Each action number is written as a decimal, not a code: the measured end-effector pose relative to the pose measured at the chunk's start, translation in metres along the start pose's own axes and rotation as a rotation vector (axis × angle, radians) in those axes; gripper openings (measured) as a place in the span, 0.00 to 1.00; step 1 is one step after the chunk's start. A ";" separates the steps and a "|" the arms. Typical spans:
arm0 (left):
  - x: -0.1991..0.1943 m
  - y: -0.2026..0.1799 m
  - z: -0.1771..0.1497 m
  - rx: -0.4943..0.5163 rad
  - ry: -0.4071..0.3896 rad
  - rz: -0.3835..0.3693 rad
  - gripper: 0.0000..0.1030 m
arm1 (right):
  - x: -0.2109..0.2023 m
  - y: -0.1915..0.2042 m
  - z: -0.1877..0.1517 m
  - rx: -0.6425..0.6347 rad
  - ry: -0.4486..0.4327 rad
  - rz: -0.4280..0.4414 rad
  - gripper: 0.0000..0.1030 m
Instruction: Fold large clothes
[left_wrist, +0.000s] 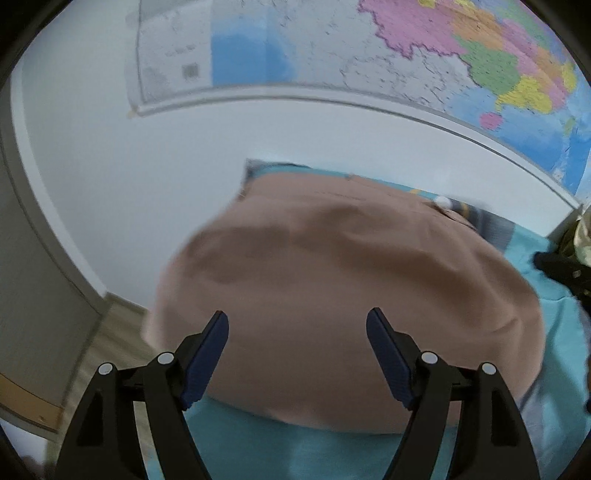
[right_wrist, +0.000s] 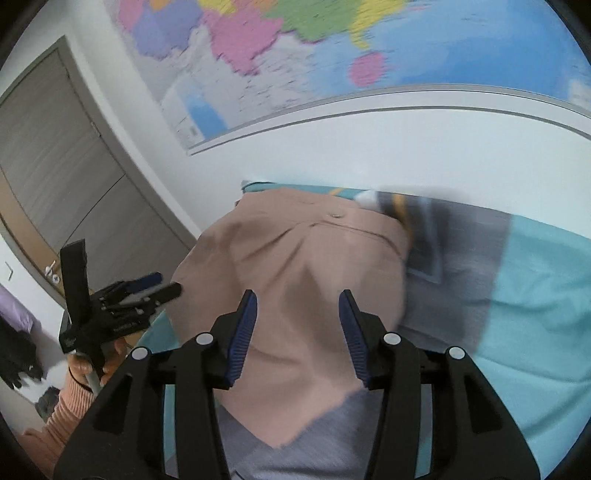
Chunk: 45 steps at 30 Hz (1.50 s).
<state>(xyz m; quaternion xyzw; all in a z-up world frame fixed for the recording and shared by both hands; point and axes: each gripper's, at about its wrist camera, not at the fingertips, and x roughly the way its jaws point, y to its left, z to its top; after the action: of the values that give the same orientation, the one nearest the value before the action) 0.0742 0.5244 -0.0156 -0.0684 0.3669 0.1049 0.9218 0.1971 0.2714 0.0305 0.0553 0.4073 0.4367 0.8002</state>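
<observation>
White wall, map (left_wrist: 461, 55) at 12 o'clock, teal bed (left_wrist: 277, 450) below. Left gripper (left_wrist: 297, 325) jaws apart, empty, over tan garment (left_wrist: 332, 288) spread at centre. Right gripper (right_wrist: 297, 304) apart, empty, above garment's corner; grey cloth (right_wrist: 454, 277) at 3 o'clock.

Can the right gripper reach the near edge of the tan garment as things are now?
Probably yes. The right gripper is open and hovers over the tan garment, whose near edge lies just below its fingers on a grey garment. Nothing stands between them.
</observation>
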 end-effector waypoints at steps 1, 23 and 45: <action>0.005 -0.006 -0.002 -0.001 0.011 -0.005 0.72 | 0.009 0.001 0.000 0.000 0.015 -0.003 0.45; -0.009 -0.053 -0.013 0.071 -0.004 0.041 0.87 | 0.004 0.018 -0.033 -0.091 0.086 0.009 0.45; 0.008 -0.062 -0.021 0.060 0.048 0.021 0.91 | 0.048 -0.006 0.018 -0.011 0.114 -0.072 0.54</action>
<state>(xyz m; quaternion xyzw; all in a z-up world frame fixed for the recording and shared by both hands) 0.0812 0.4614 -0.0329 -0.0393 0.3927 0.1018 0.9132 0.2276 0.3083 0.0104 0.0111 0.4517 0.4122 0.7912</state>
